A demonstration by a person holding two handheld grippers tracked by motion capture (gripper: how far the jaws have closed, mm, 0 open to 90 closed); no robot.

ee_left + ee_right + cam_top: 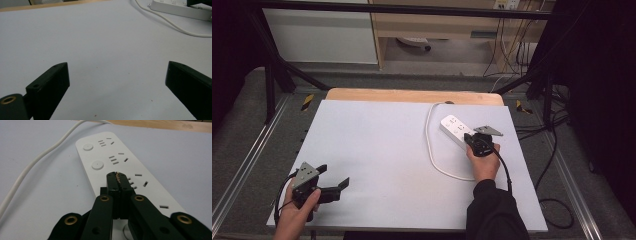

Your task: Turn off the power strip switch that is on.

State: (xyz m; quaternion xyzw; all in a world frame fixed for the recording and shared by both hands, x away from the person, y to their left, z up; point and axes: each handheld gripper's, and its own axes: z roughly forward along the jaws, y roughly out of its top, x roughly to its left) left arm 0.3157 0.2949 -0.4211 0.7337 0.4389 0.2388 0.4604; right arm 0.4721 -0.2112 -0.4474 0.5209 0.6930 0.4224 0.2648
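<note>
A white power strip (455, 131) lies flat on the pale grey bench (382, 150), near the far right corner, set at a slant so that its long body runs from the far edge toward the right edge. Its white cord (430, 145) leaves the far end, loops out toward the middle of the bench and curves back toward the near right. The right gripper (473, 141), held in the person's right hand (484, 162), sits over the nearer end of the strip; in the right gripper view its black jaws are pressed together with nothing between them, the tips (117, 178) just above the strip's top face (120, 162) beside a set of socket slots, past two round buttons. Whether the tips touch the plastic cannot be told. The left gripper (334, 182) rests in the left hand (297, 212) at the near left corner of the bench, well apart from the strip, its jaws spread wide over bare surface, with the strip (182, 8) and cord (175, 25) far off.
</note>
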